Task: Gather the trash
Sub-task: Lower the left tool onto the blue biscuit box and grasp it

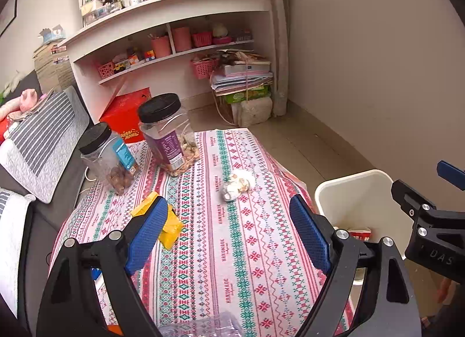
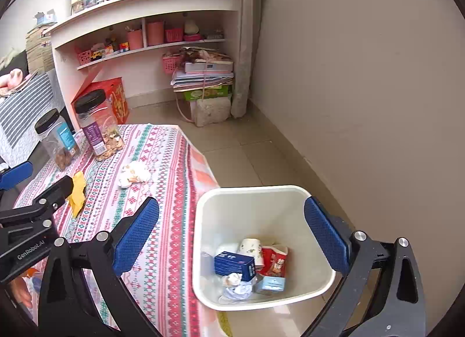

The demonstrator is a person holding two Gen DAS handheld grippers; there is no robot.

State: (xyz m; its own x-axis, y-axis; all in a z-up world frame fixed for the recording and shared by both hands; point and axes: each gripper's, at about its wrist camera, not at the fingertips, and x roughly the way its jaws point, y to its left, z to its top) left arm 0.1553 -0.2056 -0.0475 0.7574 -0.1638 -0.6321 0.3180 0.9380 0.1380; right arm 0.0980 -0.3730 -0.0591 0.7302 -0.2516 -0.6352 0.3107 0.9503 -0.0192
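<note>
- Yellow wrapper (image 1: pixel 171 228) lies flat on the patterned tablecloth (image 1: pixel 232 264), just beside and partly behind the left finger of my left gripper (image 1: pixel 229 238); its long axis runs roughly away from me, up the table.
- White crumpled tissue wad (image 1: pixel 238 184) sits further up the cloth, ahead of my left gripper and a little right of its centre line, well apart from the pads.
- My left gripper's jaws stand spread with nothing between them, only bare cloth.
- My right gripper (image 2: pixel 231 238) is spread wide too and empty; it hangs over the white bin (image 2: pixel 203 220), which stands on the floor just beside the table's right edge and already holds boxes, a cup and wrappers.
- I judge the left hand the nearer one to both leftover pieces; the wad lies straight ahead, the wrapper needs a shift leftward.
- The two nut jars (image 1: pixel 168 136) are not trash, in my view.
</note>
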